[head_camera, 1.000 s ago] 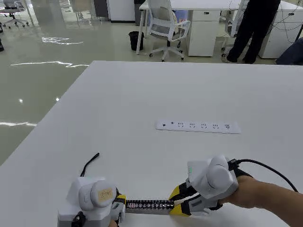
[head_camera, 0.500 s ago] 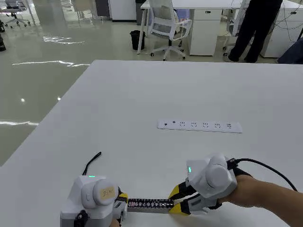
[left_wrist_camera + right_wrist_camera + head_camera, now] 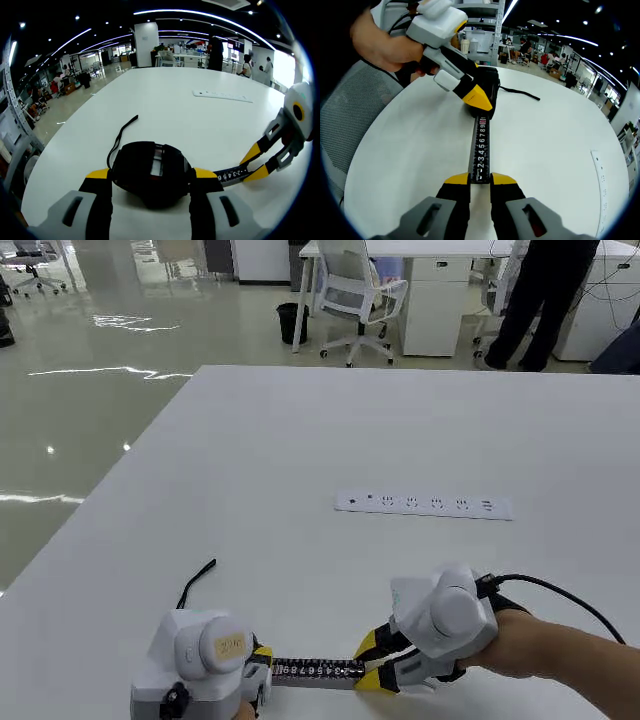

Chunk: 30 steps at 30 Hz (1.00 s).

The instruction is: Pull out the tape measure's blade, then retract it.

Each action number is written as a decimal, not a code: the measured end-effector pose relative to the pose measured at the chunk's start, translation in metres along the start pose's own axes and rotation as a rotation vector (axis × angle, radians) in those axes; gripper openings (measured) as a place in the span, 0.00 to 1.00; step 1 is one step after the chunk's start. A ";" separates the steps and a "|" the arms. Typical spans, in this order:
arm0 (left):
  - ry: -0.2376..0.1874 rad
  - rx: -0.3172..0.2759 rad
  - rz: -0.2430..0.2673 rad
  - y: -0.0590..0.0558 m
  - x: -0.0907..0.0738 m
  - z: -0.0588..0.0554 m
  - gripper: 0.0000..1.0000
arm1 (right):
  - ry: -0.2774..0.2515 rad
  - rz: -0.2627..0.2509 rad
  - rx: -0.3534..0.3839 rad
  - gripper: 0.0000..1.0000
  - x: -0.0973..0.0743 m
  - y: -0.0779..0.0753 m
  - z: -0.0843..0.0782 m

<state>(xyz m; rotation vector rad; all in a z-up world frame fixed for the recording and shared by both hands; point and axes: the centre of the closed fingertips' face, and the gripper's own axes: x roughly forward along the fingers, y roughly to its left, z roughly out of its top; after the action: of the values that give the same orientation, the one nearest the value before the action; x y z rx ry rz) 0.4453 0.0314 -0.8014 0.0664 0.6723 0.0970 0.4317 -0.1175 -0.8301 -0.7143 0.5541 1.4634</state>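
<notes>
Both pinch: left claw [image 3: 151, 173] clamps the tape measure [image 3: 150, 155], right claw [image 3: 480, 178] its blade [image 3: 481, 145].

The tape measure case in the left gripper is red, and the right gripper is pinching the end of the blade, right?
Not quite: the tape measure case is black, not red. The left gripper view shows it held between the yellow-tipped fingers of the left gripper. The rest is right: the right gripper is pinching the end of the blade.
</notes>
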 end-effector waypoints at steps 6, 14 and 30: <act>0.000 0.000 -0.001 0.000 0.000 0.000 0.58 | -0.002 0.002 0.001 0.14 0.002 0.000 0.002; 0.002 -0.002 -0.001 0.000 0.001 0.000 0.58 | -0.003 0.002 0.001 0.14 0.004 -0.001 0.004; 0.003 -0.001 -0.003 0.001 0.000 0.000 0.58 | -0.009 0.002 -0.001 0.14 0.009 -0.001 0.009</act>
<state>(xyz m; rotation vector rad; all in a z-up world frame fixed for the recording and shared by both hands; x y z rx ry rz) 0.4456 0.0321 -0.8017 0.0641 0.6749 0.0946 0.4325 -0.1042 -0.8305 -0.7083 0.5472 1.4680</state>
